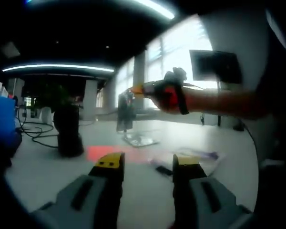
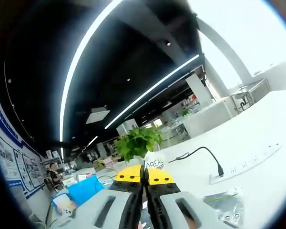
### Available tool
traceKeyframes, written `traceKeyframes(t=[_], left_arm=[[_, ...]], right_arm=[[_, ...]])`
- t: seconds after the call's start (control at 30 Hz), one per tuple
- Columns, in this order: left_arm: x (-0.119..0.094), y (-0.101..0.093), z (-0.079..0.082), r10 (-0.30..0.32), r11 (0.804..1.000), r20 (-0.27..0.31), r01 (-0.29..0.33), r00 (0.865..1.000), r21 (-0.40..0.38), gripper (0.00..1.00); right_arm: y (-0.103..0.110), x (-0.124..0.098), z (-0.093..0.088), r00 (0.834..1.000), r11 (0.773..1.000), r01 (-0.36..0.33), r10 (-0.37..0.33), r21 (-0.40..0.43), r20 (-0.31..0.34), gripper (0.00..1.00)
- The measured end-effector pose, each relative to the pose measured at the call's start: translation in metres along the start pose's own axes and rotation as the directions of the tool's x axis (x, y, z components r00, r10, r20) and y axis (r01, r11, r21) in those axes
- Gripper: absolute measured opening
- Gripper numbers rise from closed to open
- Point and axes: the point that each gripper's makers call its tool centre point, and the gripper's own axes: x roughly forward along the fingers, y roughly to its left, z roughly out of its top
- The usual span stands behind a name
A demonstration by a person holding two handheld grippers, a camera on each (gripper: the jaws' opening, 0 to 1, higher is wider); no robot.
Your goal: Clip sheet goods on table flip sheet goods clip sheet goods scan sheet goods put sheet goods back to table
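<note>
Left gripper (image 1: pixel 148 164) jaws apart over white table (image 1: pixel 47 171), sheet goods (image 1: pixel 190 157) lying flat just beyond its tips, right gripper (image 1: pixel 136 89) raised in a hand (image 1: pixel 169 95); right gripper view: jaws pressed together, potted plant (image 2: pixel 137 140), power strip (image 2: pixel 245 164).

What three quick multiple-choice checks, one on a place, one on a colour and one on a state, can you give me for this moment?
1. Where does the power strip lie in the right gripper view?
A. on the white table
B. on the floor
C. on a chair

2. What colour are the tips of the left gripper?
A. green
B. yellow
C. white

3. How do the jaws of the right gripper stand?
A. wide apart
B. closed together
C. hidden

Answers: 1 A, the strip rests flat on the tabletop with its cable running off; 2 B, both tips show yellow caps; 3 B, the two yellow tips meet with no gap and nothing seen between them.
</note>
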Motion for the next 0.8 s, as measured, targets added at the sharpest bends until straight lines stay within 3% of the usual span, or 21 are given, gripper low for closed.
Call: traceKeyframes(t=[0.2, 0.33, 0.43, 0.63, 0.73, 0.8], left_arm=[[0.001, 0.000, -0.001, 0.000, 1.000, -0.005, 0.000, 1.000, 0.007, 0.33], [0.001, -0.001, -0.002, 0.001, 1.000, -0.009, 0.000, 1.000, 0.015, 0.33], [0.001, 0.000, -0.002, 0.004, 1.000, -0.010, -0.004, 1.000, 0.017, 0.33], [0.001, 0.000, -0.001, 0.007, 1.000, -0.008, -0.007, 1.000, 0.021, 0.33], [0.001, 0.001, -0.003, 0.008, 1.000, -0.010, -0.007, 1.000, 0.024, 0.33], [0.002, 0.001, -0.003, 0.007, 1.000, -0.012, -0.007, 1.000, 0.025, 0.33]], right_arm=[[0.008, -0.009, 0.015, 0.999, 0.998, -0.035, 0.035, -0.049, -0.003, 0.00], [0.004, -0.015, 0.023, 1.000, 1.000, -0.018, 0.018, -0.019, -0.006, 0.00], [0.007, -0.022, 0.028, 1.000, 0.998, -0.024, 0.024, -0.060, -0.004, 0.00], [0.008, -0.030, 0.036, 0.999, 0.997, -0.033, 0.032, -0.066, -0.015, 0.00], [0.012, -0.036, 0.039, 0.998, 0.989, -0.056, 0.053, -0.135, -0.027, 0.00], [0.019, -0.039, 0.038, 0.997, 0.988, -0.070, 0.067, -0.135, -0.030, 0.00]])
